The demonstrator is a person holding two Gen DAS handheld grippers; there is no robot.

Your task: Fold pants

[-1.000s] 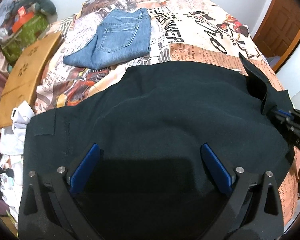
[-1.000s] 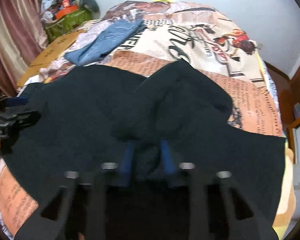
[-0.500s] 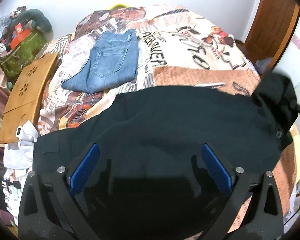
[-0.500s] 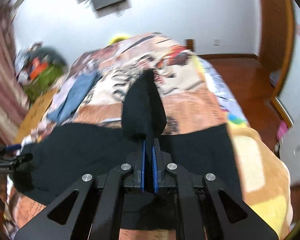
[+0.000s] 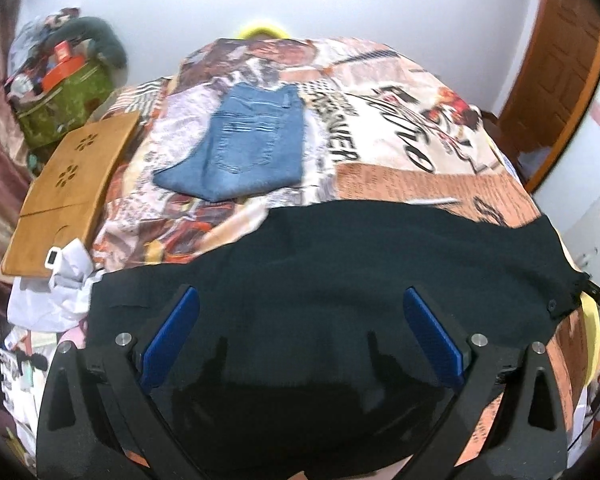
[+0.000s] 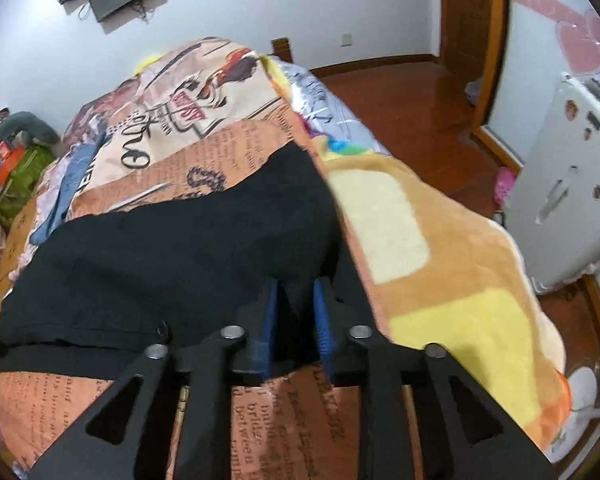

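Black pants (image 5: 340, 272) are spread flat across the near part of the bed (image 5: 380, 128), on its newspaper-print cover, reaching from the left edge almost to the right edge. Folded blue jeans (image 5: 248, 148) are laid farther up the cover, well apart from the black pants and toward the bed's left side. A wooden board (image 5: 72, 184) is seen along the left edge, with a green bag (image 5: 60, 108) beyond it near the far left corner.

The left gripper (image 5: 300, 336) is held over the near edge of the black pants with its blue pads set wide apart; nothing is gripped between them, and whether they touch the fabric cannot be told.

The right gripper (image 6: 296, 320) is found at the pants' end (image 6: 180, 248) by the bed's right edge, beside an orange and yellow blanket (image 6: 420, 240). Its jaws are opening, a narrow gap is shown between the pads, and dark fabric is seen between them, apparently no longer pinched.
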